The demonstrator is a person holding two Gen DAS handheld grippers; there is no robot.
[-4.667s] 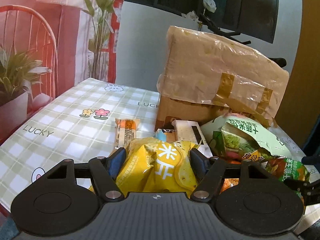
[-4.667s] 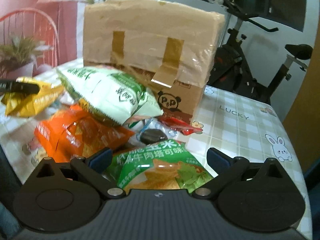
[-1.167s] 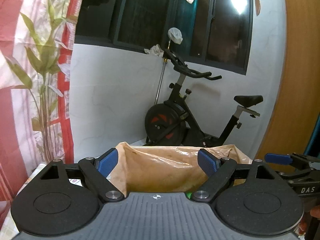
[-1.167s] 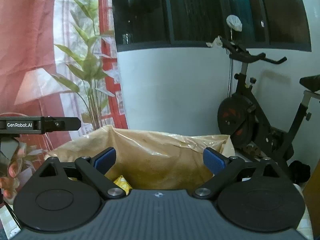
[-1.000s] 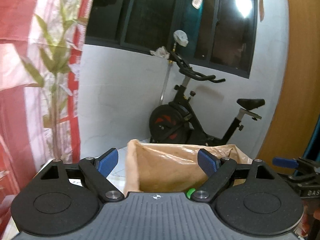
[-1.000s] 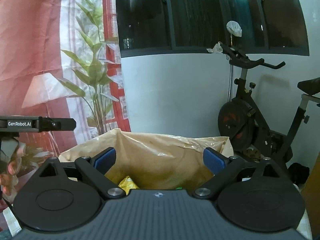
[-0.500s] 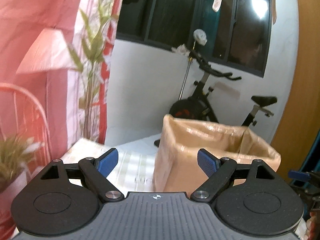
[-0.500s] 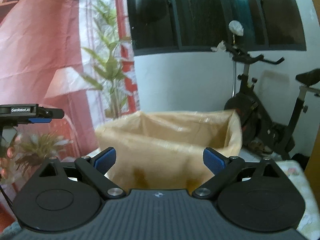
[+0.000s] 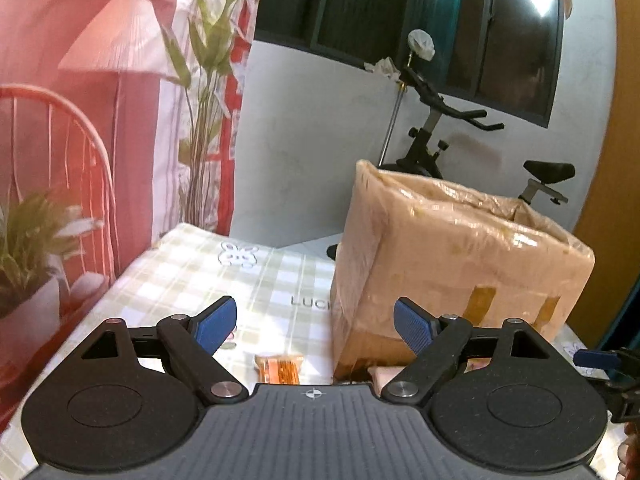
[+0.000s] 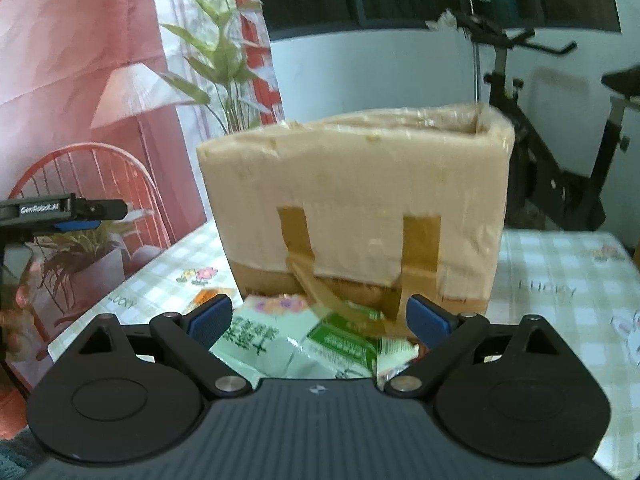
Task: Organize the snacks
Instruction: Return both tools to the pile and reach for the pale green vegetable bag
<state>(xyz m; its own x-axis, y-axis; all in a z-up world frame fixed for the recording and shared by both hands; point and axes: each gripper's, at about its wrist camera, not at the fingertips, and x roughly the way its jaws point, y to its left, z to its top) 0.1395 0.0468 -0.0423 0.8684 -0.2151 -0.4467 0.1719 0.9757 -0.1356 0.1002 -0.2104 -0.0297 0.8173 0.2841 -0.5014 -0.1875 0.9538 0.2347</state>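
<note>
Both grippers, empty, have dropped below box (image 10: 352, 208) rim.

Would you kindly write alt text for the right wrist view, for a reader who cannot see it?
The open right tool points at a tall plastic-lined cardboard box on a checked tablecloth, with nothing between its blue pads. A pale green snack bag lies on the table in front of the box, just beyond the tool. The left tool shows at the left edge; an exercise bike stands behind.
</note>
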